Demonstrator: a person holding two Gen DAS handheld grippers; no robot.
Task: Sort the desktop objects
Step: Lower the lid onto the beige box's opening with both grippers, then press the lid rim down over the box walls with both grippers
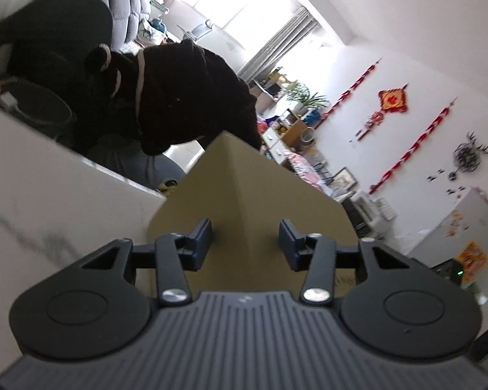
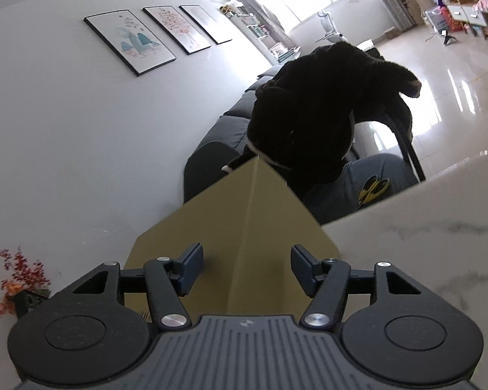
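My left gripper (image 1: pixel 245 239) is black: two round side plates, each with a shallow disc pressed in and a triangular cut-out, flank a grey ribbed body bearing a small emblem. Two flat black links, each pinned by a silver screw, run to dark blue pads (image 1: pixel 201 238). My right gripper (image 2: pixel 246 268) has the same build, with blue pads (image 2: pixel 191 265). I wear a black fleecy top (image 1: pixel 185 97) with pale trim and grey trousers (image 2: pixel 379 175).

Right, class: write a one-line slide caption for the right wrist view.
Open right hand-held gripper straddling a corner edge of a brown cardboard box beside a white marble-look table, nothing gripped.
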